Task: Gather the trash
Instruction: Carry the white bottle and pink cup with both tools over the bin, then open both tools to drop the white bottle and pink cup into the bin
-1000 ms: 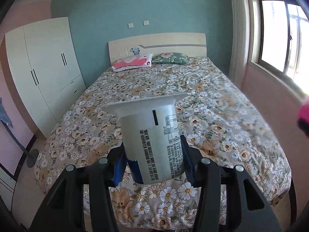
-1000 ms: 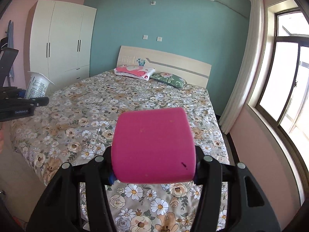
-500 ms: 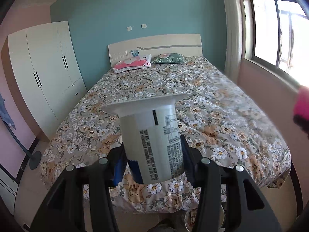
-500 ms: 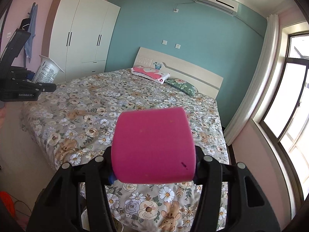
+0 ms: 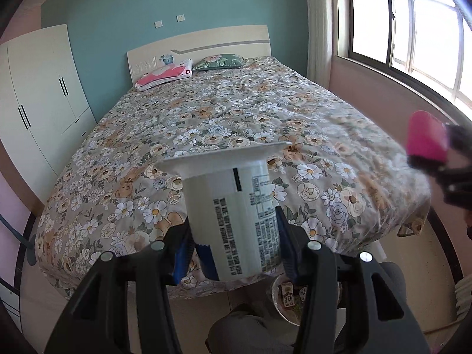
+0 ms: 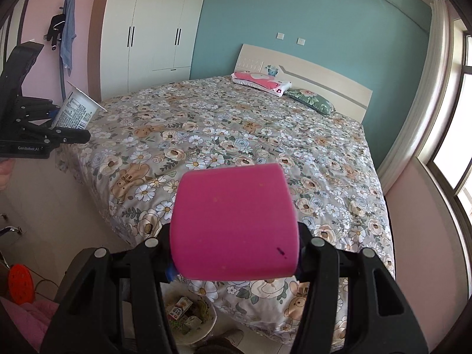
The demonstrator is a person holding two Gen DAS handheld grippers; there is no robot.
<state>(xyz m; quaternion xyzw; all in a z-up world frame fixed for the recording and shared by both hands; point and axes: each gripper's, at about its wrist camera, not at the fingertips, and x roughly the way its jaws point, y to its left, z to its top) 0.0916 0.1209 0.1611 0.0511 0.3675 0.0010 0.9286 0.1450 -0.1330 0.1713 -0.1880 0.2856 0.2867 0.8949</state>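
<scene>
Floral-print cotton covers the bed (image 5: 236, 124) that fills both views. At its foot, on the floor below both grippers, stands a pale trash bin (image 6: 203, 327) already holding small cartons. It lies down and slightly ahead, roughly between the two hands. The right gripper (image 6: 234, 253) is clamped on a magenta foam block (image 6: 233, 221), broad face up. The left gripper (image 5: 234, 250) is clamped on a white plastic cup (image 5: 233, 218), upright, rim flared, black print down its side.

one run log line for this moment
left gripper: shut on white cup | right gripper: shut on pink block | trash bin: below
</scene>
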